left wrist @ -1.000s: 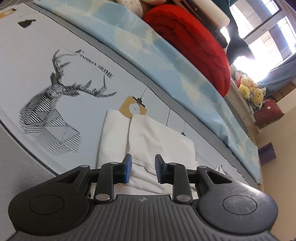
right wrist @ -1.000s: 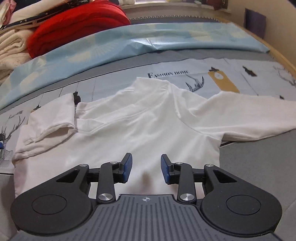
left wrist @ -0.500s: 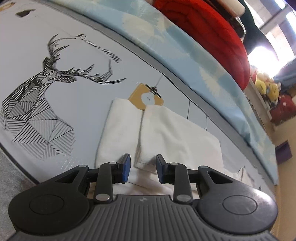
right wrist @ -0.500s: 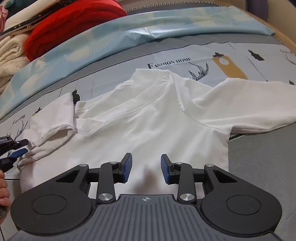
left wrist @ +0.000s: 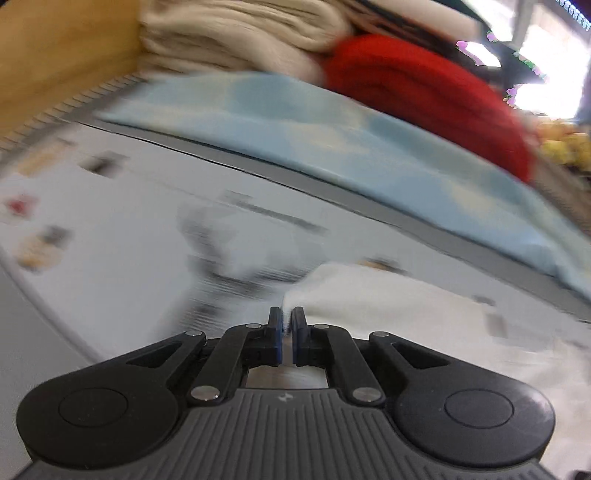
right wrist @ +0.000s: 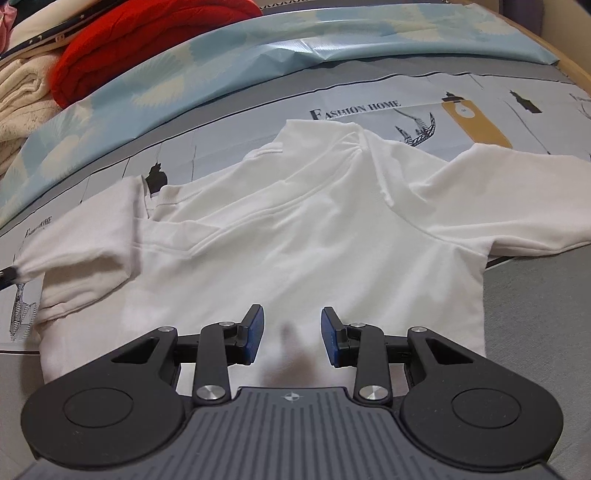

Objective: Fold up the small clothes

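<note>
A small white long-sleeved top lies flat on the printed grey sheet, collar away from me, its right sleeve stretched out to the right. My left gripper is shut on the cuff end of the folded left sleeve; that view is blurred by motion. In the right wrist view its tip shows at the far left edge, at the sleeve end. My right gripper is open and empty, just above the lower body of the top.
A light blue patterned cloth runs along the back of the sheet. Behind it lie a red blanket and cream knitted fabric. A wooden bed edge is at the right.
My left gripper has shut on the left sleeve's end and swung fast, blurring its view. My right gripper has moved slightly closer over the top, still open.
</note>
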Demonstrator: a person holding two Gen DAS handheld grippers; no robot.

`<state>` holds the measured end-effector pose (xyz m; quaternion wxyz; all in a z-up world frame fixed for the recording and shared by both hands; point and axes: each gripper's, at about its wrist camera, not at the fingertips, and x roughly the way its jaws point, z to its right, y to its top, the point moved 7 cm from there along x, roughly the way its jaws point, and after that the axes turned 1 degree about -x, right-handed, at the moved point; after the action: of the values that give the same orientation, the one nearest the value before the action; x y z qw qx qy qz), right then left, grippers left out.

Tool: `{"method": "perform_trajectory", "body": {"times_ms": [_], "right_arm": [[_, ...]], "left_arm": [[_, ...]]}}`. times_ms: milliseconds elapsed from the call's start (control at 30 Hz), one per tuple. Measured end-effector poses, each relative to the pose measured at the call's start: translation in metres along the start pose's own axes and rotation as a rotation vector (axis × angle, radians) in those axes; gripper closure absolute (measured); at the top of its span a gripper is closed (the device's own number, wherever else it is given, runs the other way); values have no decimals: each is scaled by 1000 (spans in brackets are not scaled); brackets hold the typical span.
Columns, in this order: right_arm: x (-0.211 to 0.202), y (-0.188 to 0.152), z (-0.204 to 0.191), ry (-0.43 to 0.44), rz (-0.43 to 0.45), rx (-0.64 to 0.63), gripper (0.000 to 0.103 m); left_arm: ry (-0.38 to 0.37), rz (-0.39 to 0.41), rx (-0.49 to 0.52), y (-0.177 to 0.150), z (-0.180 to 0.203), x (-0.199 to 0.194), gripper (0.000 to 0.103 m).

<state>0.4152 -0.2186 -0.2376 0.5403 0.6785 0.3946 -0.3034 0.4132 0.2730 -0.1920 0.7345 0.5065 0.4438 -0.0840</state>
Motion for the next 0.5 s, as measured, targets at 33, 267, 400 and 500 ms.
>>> {"method": "perform_trajectory", "body": {"times_ms": [33,267,400,500], "right_arm": [[0,-1,-2,4,-3,4,67],[-8,-1,-15,21,13,-13,67],[-12,-1,-15,2,27,-12,67],[-16,-2,-16,-6,31,-15,67]], "left_arm": [[71,4,-9,6,-26,-1,98],[724,60,-263,20,-225,-37,97],[480,132,-142,32,-177,-36,80],[176,74,-8,18,-123,-16,66]]}}
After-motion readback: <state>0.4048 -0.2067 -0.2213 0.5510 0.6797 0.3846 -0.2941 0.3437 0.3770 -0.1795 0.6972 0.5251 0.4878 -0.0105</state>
